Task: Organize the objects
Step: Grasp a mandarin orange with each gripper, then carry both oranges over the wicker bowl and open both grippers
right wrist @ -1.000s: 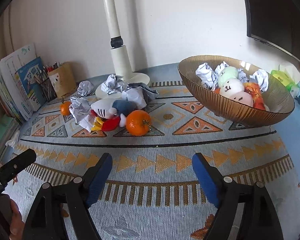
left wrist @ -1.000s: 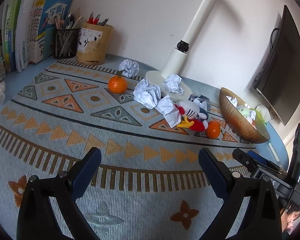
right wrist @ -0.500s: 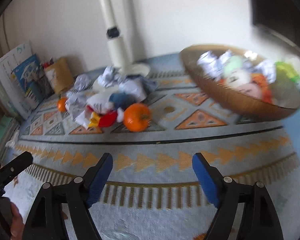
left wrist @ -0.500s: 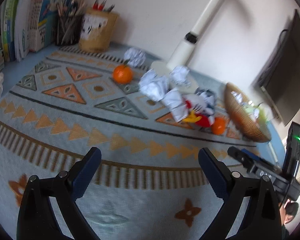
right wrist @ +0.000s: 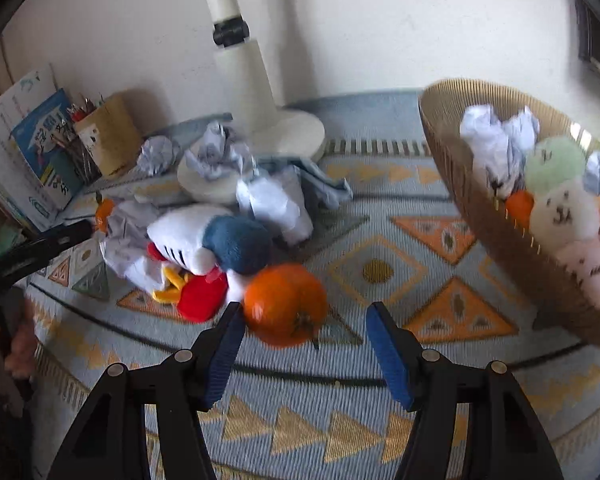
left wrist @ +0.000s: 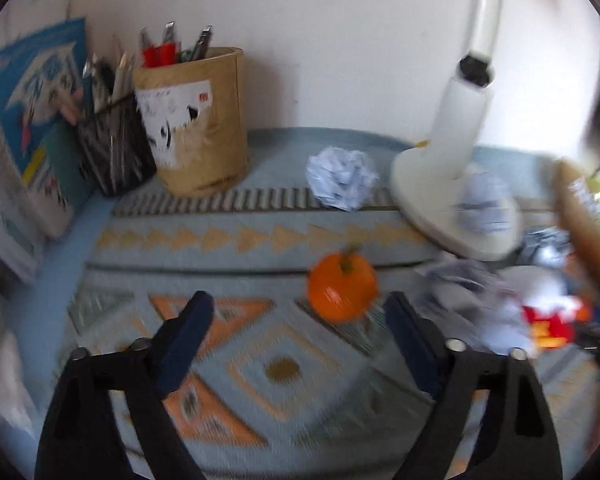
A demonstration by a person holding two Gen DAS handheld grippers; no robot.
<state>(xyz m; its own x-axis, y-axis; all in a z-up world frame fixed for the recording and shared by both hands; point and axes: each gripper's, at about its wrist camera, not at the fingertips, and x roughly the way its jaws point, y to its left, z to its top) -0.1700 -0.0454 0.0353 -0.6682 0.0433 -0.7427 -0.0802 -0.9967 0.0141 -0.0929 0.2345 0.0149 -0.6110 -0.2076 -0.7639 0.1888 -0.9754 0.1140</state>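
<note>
- The left gripper (left wrist: 298, 320) is tipped steeply down toward the desk; its jaws have just been closing, they stand apart, and nothing sits between the pads.
- The right gripper (right wrist: 304, 326) tilts down much the same, its jaws parted with nothing pressed between them.
- From the right wrist view, the person's left hand (right wrist: 18, 350) shows at the left edge, wrapped around the other gripper's handle.

Orange (right wrist: 285, 304): on patterned rug (right wrist: 380, 408), just ahead of right gripper (right wrist: 302, 314), whose jaws stand apart; plush toy (right wrist: 204, 248) left of orange, basket (right wrist: 500, 248) to its right.
</note>
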